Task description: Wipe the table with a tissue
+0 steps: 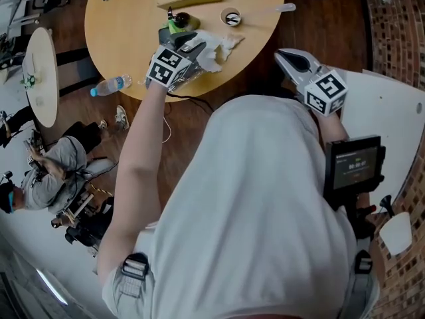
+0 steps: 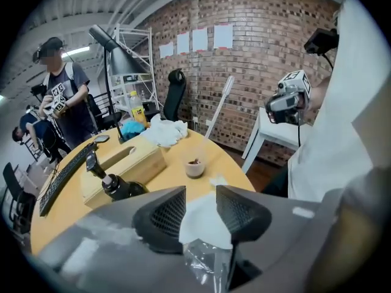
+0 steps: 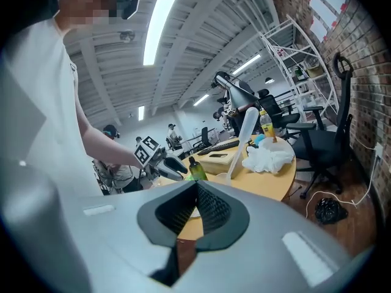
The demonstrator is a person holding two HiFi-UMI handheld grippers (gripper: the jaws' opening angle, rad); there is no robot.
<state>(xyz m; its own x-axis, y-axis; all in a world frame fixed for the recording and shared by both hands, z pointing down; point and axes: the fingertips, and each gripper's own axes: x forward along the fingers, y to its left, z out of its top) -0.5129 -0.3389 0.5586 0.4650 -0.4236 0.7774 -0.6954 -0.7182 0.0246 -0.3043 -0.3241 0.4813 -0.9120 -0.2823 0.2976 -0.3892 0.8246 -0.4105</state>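
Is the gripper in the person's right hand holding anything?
No, in the right gripper view the right gripper has its jaws closed together with nothing between them.

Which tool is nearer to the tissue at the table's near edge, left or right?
Left. The left tool is at the tissue, which shows between its parted jaws; the right tool hangs off the table's edge, apart from it.

We are stretching our left arm (image 1: 136, 158) forward, the left tool (image 1: 188, 43) tilting down over the surface's (image 1: 133, 18) near edge, jaws apart. We are holding the right tool (image 1: 284, 57) beside that edge, jaws together.
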